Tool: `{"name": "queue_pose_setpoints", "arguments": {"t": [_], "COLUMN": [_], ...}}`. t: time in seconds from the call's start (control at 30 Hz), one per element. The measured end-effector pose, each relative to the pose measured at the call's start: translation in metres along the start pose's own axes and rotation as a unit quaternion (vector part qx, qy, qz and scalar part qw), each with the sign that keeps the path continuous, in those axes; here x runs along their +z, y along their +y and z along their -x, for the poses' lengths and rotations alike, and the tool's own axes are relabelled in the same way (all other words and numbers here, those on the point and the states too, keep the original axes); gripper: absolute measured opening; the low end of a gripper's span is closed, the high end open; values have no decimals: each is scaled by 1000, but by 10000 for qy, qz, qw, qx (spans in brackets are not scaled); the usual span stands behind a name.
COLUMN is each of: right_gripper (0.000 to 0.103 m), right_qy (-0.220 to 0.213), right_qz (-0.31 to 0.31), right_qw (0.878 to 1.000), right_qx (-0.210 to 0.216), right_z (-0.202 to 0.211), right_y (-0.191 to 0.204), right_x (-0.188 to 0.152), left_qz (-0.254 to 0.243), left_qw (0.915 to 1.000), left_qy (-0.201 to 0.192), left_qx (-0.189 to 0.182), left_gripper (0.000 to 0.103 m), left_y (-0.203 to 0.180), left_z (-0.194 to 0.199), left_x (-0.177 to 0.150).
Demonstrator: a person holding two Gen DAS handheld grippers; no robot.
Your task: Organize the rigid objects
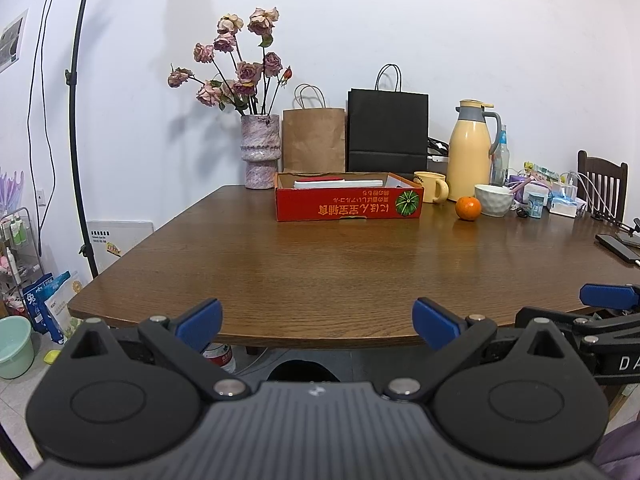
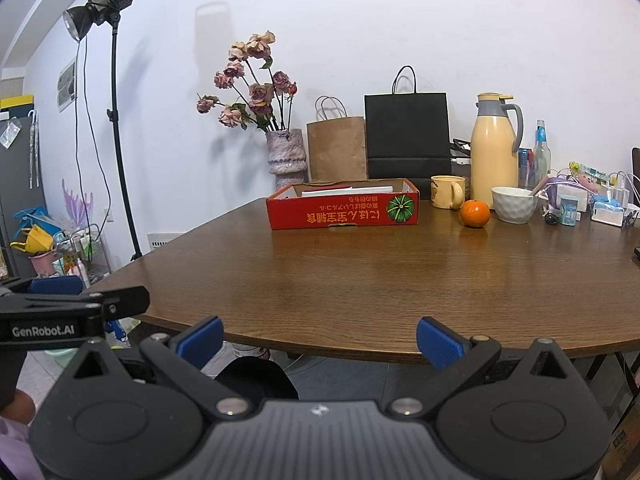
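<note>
Both tongs, left [image 1: 316,322] and right [image 2: 319,340], gape empty at the table's [image 1: 320,272] near edge; the box [image 1: 348,202] lies well ahead, broadside, roughly equidistant.

Both views are bright and evenly lit, with a cool, slightly bluish cast on the plain white wall [image 1: 400,20]. Soft grey shadows of the dried pink roses [image 1: 240,68] and the cream thermos jug [image 2: 494,146] fall on the wall up and to the left of them. The glossy brown wooden table [image 1: 320,264] carries a pale sheen ahead of the fingers. Fisheye distortion bows the table edge and the black light stand [image 2: 120,140], with dark vignetting in the corners. Focus is sharp throughout.
</note>
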State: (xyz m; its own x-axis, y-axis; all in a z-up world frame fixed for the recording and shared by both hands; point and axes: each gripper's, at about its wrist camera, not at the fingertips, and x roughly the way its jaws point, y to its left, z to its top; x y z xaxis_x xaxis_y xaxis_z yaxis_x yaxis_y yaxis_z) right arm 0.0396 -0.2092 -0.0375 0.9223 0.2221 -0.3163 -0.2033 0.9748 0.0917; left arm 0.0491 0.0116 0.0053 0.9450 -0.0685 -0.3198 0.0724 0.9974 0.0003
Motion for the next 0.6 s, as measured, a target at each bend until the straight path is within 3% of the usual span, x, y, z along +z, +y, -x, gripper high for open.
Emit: {"name": "queue_pose_setpoints", "arguments": {"t": [0.6], "right_gripper": [103], "right_qy": [17], "right_qz": [-13], "right_qw": [10000], "right_qx": [4], "right_z": [-1], "right_y": [1], "right_x": [-1], "left_qz": [-27], "left_qw": [10000], "left_qy": [-13], "left_qx": [-27], "left_gripper": [103], "left_y": [-1], "left_z": [0], "left_x": [-1]}}
